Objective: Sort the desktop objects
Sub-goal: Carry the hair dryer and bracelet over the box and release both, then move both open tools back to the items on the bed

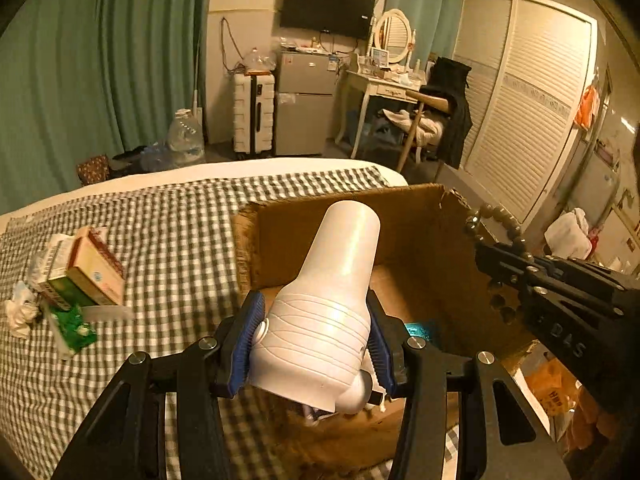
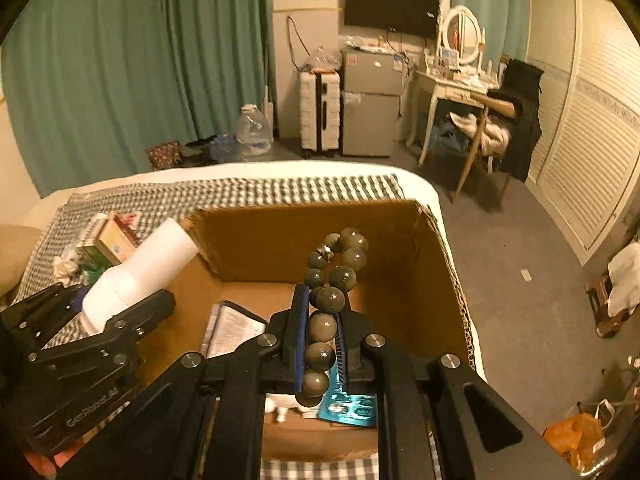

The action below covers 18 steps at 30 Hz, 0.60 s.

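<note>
Your left hand-held gripper [image 1: 314, 344]: blue pads [image 1: 251, 336] clamped on both sides of white bottle [image 1: 320, 312], bottle pointing forward and up. Your right hand-held gripper [image 2: 320, 336]: jaws nearly closed, pinching string of dark beads [image 2: 334, 280], loop rising above fingertips. Grippers side by side, left slightly lower, both over cardboard box [image 2: 400, 240].

Home bedroom: bed [image 1: 120, 184] near, vanity with mirror [image 1: 394, 34] far right, louvred wardrobe [image 1: 528, 100], wall TV [image 1: 326, 8], suitcase [image 1: 254, 114].
</note>
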Motion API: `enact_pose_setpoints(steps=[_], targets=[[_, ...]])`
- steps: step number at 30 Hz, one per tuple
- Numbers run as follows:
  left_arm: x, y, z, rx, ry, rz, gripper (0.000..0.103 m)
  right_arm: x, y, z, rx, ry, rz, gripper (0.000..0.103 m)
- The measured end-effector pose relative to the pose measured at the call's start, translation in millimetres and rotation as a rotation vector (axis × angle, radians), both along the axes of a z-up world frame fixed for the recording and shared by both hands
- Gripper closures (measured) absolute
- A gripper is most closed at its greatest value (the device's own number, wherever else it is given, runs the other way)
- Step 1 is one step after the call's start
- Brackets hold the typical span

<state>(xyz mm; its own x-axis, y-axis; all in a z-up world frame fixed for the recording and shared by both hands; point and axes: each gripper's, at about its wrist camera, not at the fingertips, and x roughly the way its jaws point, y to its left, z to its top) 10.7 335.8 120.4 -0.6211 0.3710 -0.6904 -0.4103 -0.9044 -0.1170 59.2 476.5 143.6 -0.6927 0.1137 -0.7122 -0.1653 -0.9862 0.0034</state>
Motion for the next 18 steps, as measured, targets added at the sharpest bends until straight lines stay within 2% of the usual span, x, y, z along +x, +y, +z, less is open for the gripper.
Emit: enact_pose_setpoints(steps=[6, 7, 9, 10, 11, 18], targets=[[-5, 6, -15, -0.021, -0.014, -0.016, 0.052, -2, 9, -16, -0.008, -0.002, -0.013, 0.091], [-4, 4, -14, -0.018, -0.008, -0.034, 0.049, -2, 9, -17, -0.007, -0.003, -0.021, 0.089], [0, -1, -9, -0.033, 0.026, -0.048, 0.033, -1, 4, -15, 0.014, -0.014, -0.038, 0.075], [3, -4, -6, -0.041, 0.046, -0.05, 0.023, 2, 2, -13, 0.027, -0.009, -0.048, 0.071], [7, -9, -1, -0.045, 0.07, -0.047, 0.021, 5, -1, -11, 0.027, -0.001, -0.05, 0.068], [7, -52, 19, -0.009, 0.068, 0.02, 0.021, 20, -28, 14, 0.033, 0.028, -0.023, 0.068]])
